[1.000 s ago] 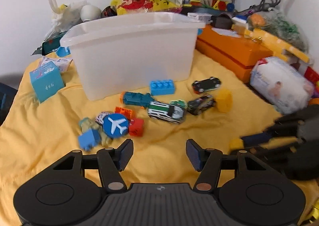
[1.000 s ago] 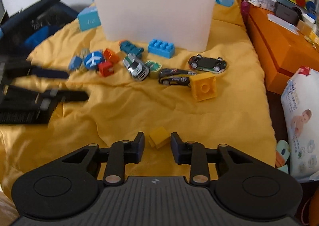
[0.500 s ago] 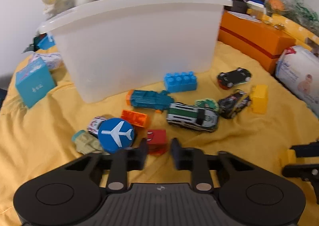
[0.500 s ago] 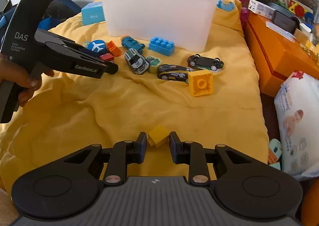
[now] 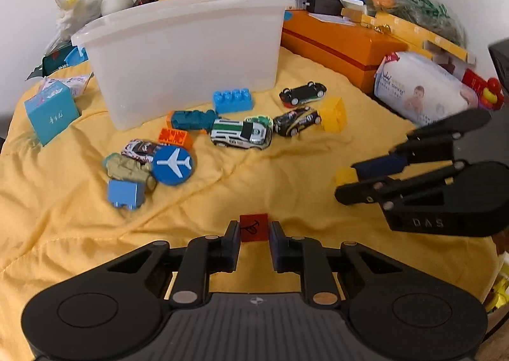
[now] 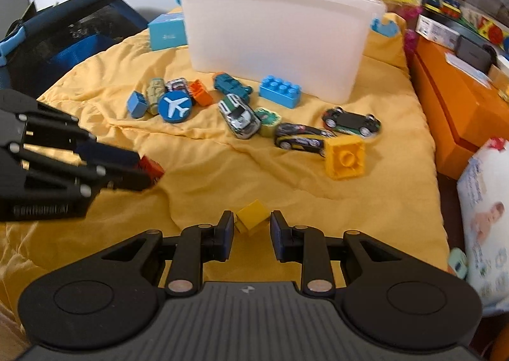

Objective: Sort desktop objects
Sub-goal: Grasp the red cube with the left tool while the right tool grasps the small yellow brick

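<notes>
Clamping small red block (image 5: 253,227), left gripper (image 5: 254,234) holds it above yellow blanket (image 5: 63,217). Right gripper (image 6: 251,228) grips small yellow block (image 6: 251,216). White plastic bin (image 5: 187,42) behind toy cars, well apart.

Black grippers, navy-padded fingers (image 5: 229,244), brass screws.

"DAS" reads in raised letters on the black body of the right tongs (image 5: 345,177), out to the right of the white bin (image 5: 191,52). The left tongs (image 6: 152,170), left of that bin, carry a blurred brand line on their side, not legible. A white airplane sign marks the blue round disc (image 5: 172,165) in front of the bin. The red block (image 5: 253,226) shows a dark scribble, unreadable.
</notes>
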`<move>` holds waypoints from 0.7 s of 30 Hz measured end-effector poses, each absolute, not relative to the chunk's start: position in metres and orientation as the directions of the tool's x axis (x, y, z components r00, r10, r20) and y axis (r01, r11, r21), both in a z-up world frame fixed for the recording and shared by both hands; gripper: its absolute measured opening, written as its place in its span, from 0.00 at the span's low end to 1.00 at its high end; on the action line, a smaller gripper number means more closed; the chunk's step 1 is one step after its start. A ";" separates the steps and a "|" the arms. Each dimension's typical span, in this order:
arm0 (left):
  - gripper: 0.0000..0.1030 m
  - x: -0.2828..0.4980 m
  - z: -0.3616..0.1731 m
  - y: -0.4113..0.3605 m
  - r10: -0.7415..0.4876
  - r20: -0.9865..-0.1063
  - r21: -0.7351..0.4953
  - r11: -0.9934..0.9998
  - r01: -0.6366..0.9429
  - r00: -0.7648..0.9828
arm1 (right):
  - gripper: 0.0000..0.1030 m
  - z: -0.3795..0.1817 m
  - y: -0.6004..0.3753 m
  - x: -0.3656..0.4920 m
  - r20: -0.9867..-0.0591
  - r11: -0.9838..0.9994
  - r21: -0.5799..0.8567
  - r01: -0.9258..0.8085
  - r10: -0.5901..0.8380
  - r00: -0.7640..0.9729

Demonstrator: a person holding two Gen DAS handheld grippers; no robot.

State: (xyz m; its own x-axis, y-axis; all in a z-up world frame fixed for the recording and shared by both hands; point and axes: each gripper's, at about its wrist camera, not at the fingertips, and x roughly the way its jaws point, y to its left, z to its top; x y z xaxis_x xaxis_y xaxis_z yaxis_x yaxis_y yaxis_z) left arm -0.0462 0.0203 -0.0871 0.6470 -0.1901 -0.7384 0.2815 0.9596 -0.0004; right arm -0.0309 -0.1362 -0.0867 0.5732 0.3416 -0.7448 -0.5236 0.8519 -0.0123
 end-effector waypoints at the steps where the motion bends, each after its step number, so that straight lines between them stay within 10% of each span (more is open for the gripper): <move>1: 0.23 -0.046 -0.089 0.021 -0.183 -0.741 0.007 0.960 0.280 0.646 | 0.28 -0.088 -0.134 -0.031 -0.745 0.848 -0.012 -0.529 0.345 0.571; 21: 0.31 -0.029 -0.093 0.024 -0.209 -0.714 -0.055 0.968 0.245 0.668 | 0.38 -0.094 -0.133 -0.033 -0.745 0.858 -0.030 -0.512 0.322 0.584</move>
